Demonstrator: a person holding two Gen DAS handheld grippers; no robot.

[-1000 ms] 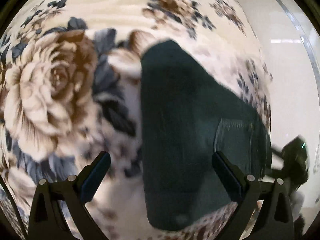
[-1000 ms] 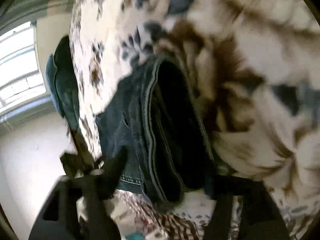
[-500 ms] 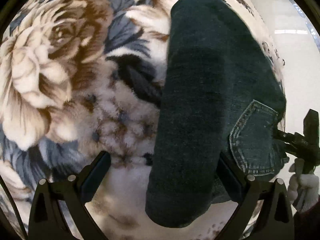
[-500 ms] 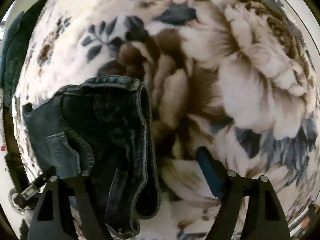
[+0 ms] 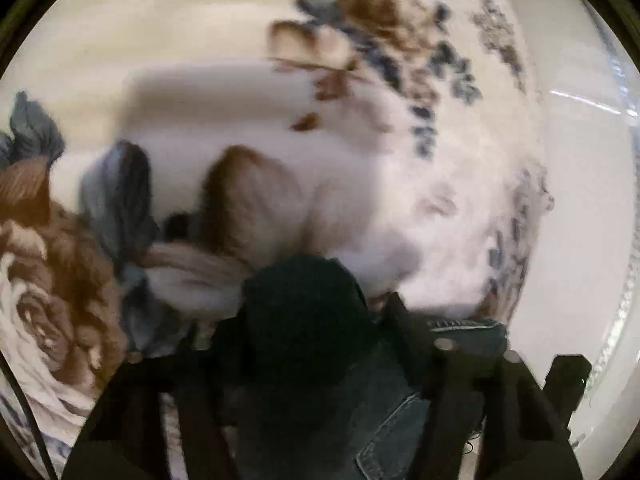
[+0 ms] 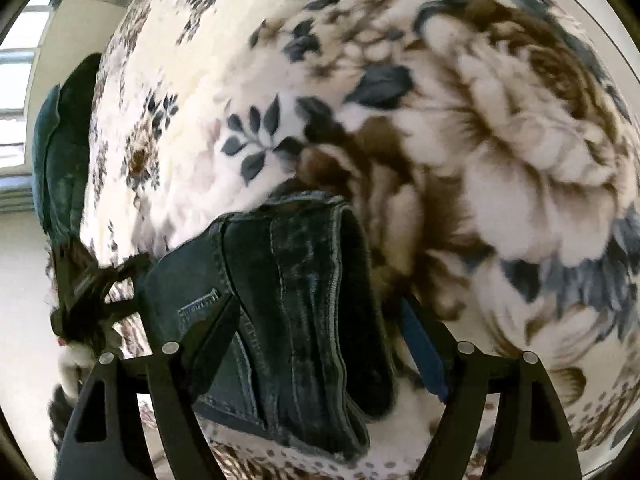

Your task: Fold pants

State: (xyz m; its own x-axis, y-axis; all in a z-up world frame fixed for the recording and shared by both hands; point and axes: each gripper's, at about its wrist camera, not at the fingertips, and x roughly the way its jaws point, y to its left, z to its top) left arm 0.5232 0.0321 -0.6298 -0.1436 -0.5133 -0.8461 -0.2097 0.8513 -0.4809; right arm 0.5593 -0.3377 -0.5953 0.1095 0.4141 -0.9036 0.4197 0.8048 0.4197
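The dark blue denim pants (image 6: 304, 292) lie folded into a thick stack on a floral blanket (image 6: 500, 152). My right gripper (image 6: 320, 336) stands open astride the waistband end, its left finger resting on the denim and its blue pad just off the stack's right edge. In the left wrist view the rounded fold of the pants (image 5: 304, 320) bulges up between the fingers of my left gripper (image 5: 308, 332). Its jaws are closing and pinch that fold from both sides. A back pocket (image 5: 396, 432) shows below. From the right wrist view the left gripper (image 6: 88, 280) is at the stack's left side.
The blanket (image 5: 280, 152) covers a bed whose edge runs along the right, with glossy white floor (image 5: 584, 220) beyond it. A second dark teal cloth (image 6: 60, 140) hangs at the bed's far left edge, near a window (image 6: 16, 60). A gloved hand (image 6: 70, 360) holds the left gripper.
My left gripper has dropped onto the fold of the pants and its jaws have narrowed from wide open onto it. The right gripper has tilted and now straddles the waistband end.
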